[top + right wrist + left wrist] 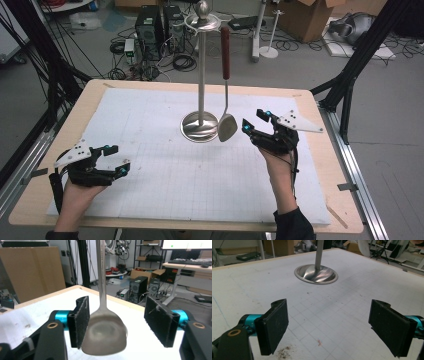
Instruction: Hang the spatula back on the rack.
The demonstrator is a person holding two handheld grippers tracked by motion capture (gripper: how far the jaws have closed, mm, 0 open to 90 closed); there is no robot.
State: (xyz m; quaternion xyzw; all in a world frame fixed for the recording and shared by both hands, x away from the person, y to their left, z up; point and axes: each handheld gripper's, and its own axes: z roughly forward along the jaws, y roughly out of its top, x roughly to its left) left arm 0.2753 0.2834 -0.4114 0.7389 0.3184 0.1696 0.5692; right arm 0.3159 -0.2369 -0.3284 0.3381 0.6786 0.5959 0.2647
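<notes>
Hanging from the metal stand (pixel 201 75), a spatula (pixel 227 125) is seen between the wide-apart jaws of the right hand-held gripper (pixel 255 120). The left hand-held gripper (pixel 116 160) is held released over the bare tabletop (pixel 165 170), well apart from the stand.

Left tongs (pixel 114 160) agape, low; right tongs (pixel 256 121) agape, reaching forward

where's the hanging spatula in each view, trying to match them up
High view: the spatula hangs from the stand's top disc, right of the pole, its blade just left of the right gripper.
Left gripper view: not in the picture.
Right gripper view: its blade hangs between the open jaws, close to the left one.
Shared landmark: the white grid mat.
</notes>
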